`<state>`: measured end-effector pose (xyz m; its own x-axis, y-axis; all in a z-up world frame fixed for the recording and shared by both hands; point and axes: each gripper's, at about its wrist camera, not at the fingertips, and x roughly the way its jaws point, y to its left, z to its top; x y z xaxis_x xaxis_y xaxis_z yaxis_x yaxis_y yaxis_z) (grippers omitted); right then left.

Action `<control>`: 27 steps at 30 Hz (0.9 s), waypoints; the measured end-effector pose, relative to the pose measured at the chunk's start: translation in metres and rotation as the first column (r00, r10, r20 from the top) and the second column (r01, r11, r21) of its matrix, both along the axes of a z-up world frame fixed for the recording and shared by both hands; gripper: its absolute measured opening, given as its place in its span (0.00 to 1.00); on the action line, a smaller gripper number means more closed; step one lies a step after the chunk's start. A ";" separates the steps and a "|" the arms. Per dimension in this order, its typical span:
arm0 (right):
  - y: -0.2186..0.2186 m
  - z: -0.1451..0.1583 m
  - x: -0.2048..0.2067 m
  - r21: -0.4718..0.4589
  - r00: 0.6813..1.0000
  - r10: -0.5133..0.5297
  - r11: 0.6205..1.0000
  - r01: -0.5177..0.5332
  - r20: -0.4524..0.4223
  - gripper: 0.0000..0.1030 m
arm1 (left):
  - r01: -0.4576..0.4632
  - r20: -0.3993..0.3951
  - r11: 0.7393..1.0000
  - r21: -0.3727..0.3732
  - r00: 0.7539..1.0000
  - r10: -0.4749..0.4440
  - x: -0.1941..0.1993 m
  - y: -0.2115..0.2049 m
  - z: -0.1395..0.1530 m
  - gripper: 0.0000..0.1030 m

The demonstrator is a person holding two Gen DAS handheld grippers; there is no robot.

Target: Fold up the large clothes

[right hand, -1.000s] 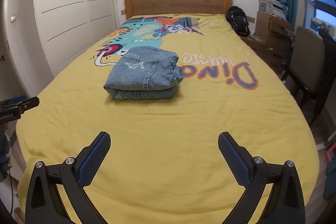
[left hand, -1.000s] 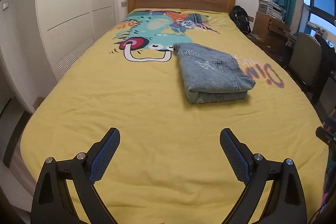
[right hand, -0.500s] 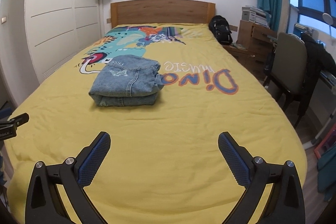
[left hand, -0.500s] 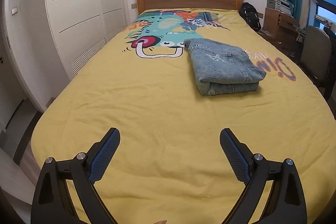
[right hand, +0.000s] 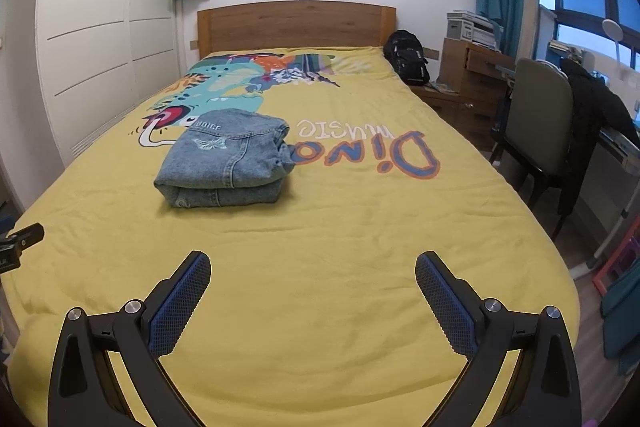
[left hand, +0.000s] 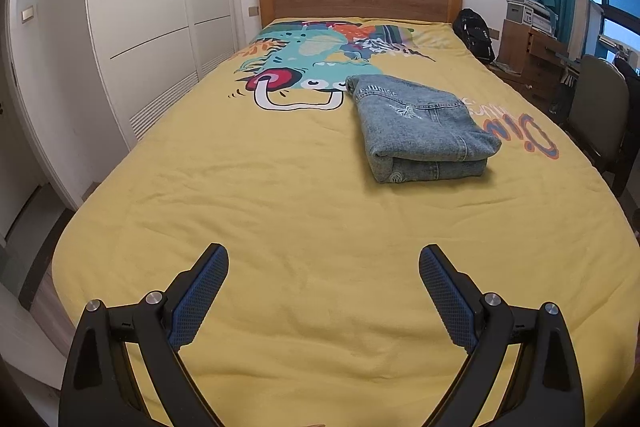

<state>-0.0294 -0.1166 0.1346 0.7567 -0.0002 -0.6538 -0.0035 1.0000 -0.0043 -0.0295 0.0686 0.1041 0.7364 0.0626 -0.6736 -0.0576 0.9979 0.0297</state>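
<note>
The right gripper [right hand: 312, 273] is hovering over the yellow duvet [right hand: 340, 227], jaws spread wide and gripping nothing. The folded denim jacket [right hand: 224, 159] is lying well ahead (butterfly embroidery facing up), partly covering the dinosaur print [right hand: 224, 83].

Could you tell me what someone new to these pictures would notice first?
The eye goes first to the bright yellow bedspread with its cartoon dinosaur print toward the wooden headboard. On it, mid-bed, lies a folded denim garment partly over the print. Both grippers, left gripper and right gripper, are open and empty above the bed's foot.
</note>
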 end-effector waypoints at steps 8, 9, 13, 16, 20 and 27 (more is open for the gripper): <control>-0.008 -0.004 -0.001 0.000 1.000 -0.017 1.000 0.017 -0.009 0.99 | -0.007 0.008 0.999 -0.035 1.000 0.007 -0.001 0.003 0.003 0.92; -0.009 -0.004 -0.001 0.000 1.000 -0.018 1.000 0.018 -0.010 0.99 | -0.009 0.009 0.999 -0.036 1.000 0.009 -0.002 0.003 0.004 0.92; -0.011 -0.006 -0.001 -0.001 1.000 -0.021 1.000 0.021 -0.014 0.99 | -0.010 0.016 0.999 -0.039 1.000 0.011 -0.003 0.002 0.005 0.94; -0.014 -0.007 -0.001 0.001 1.000 -0.025 1.000 0.025 -0.017 0.99 | -0.014 0.023 0.999 -0.039 1.000 0.015 -0.006 0.002 0.004 0.95; -0.018 -0.008 -0.002 0.001 0.999 -0.035 0.999 0.035 -0.019 0.99 | -0.017 0.032 0.999 -0.047 0.999 0.018 -0.008 0.001 0.005 0.95; -0.025 -0.010 -0.004 0.004 0.998 -0.051 0.999 0.051 -0.026 0.99 | -0.011 0.009 0.999 -0.038 1.000 0.012 -0.005 0.000 0.003 0.95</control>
<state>-0.0330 -0.1411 0.1244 0.7386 -0.0351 -0.6732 0.0476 0.9989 0.0002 -0.0350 0.0690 0.1070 0.7420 0.0456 -0.6689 -0.0691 0.9976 -0.0087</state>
